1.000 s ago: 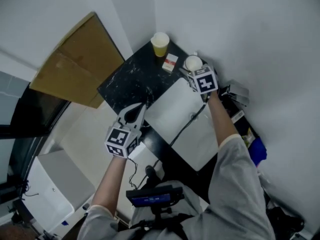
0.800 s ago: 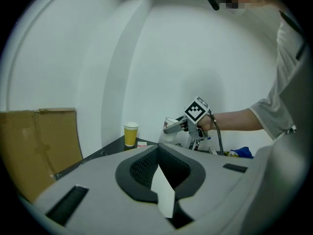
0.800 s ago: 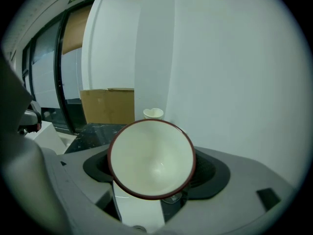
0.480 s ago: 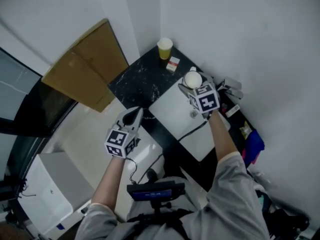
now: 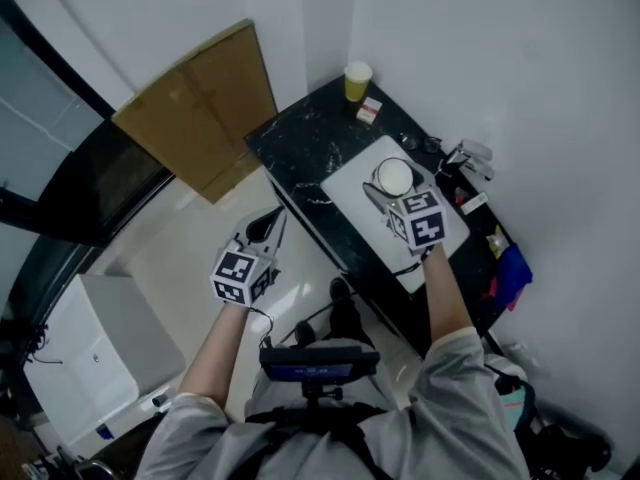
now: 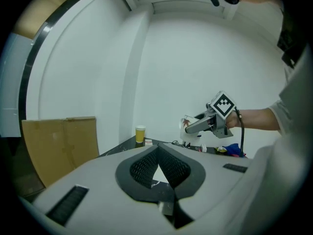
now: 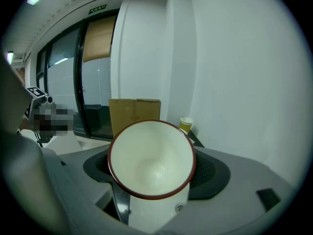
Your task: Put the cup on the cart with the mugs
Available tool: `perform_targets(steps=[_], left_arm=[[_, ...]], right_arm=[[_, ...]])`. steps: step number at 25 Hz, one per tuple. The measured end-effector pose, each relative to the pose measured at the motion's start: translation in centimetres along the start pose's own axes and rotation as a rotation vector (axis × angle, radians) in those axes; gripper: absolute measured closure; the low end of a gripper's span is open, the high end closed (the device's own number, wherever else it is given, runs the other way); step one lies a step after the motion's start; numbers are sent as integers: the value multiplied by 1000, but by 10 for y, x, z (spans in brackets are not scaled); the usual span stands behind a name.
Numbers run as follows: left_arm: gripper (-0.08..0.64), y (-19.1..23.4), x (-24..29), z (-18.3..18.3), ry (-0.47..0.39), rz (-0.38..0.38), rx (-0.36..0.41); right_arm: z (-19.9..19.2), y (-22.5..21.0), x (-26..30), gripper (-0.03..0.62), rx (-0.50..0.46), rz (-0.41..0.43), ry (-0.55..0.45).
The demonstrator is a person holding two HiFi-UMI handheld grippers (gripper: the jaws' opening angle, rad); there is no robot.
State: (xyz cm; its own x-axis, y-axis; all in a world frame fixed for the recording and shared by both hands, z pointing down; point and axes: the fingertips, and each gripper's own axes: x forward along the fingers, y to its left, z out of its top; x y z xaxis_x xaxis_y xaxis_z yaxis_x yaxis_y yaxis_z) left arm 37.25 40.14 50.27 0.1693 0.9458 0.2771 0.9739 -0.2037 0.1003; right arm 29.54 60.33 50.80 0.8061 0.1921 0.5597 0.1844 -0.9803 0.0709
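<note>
A white cup with a dark red rim (image 5: pixel 394 175) hangs above the white board (image 5: pixel 350 183) on the black marble table (image 5: pixel 295 148). My right gripper (image 5: pixel 386 190) is shut on the cup. In the right gripper view the cup (image 7: pixel 151 163) fills the space between the jaws, with its mouth facing the camera. My left gripper (image 5: pixel 276 216) is over the pale floor beside the table; it is shut and holds nothing, and its pads (image 6: pixel 146 168) meet at the tip. The left gripper view shows the right gripper (image 6: pixel 195 126) carrying the cup (image 6: pixel 188 123). No cart with mugs is in view.
A yellow paper cup (image 5: pixel 357 78) and a small red and white box (image 5: pixel 370 110) stand at the table's far corner. A cardboard sheet (image 5: pixel 200 108) leans on the wall to the left. Small clutter (image 5: pixel 470 163) lines the table's right side. A white cabinet (image 5: pixel 90 358) stands lower left.
Both grippers have drawn back from the table's far end. The right one has carried the cup from beside the small box to above the white board, and the left one has moved off the table's edge.
</note>
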Motion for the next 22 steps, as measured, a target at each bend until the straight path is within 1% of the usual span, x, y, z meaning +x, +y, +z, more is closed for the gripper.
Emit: perform_targets(steps=[7,12,16,22], left_arm=[[560,4,-63,-15,-12,68,7],[560,11,-111,-21,-25,156,13],[560,21,-151,-26,-39,263,-13],[560,29,-216,-36,-49,474,-66]], right_arm=[[-7,60,-23,172,-30,53,-9],[-1,107,-30,172,-74,126,-36],[7,148,-28,172,-133,216,-50],[19,208,-24,172,-225,388,-82]])
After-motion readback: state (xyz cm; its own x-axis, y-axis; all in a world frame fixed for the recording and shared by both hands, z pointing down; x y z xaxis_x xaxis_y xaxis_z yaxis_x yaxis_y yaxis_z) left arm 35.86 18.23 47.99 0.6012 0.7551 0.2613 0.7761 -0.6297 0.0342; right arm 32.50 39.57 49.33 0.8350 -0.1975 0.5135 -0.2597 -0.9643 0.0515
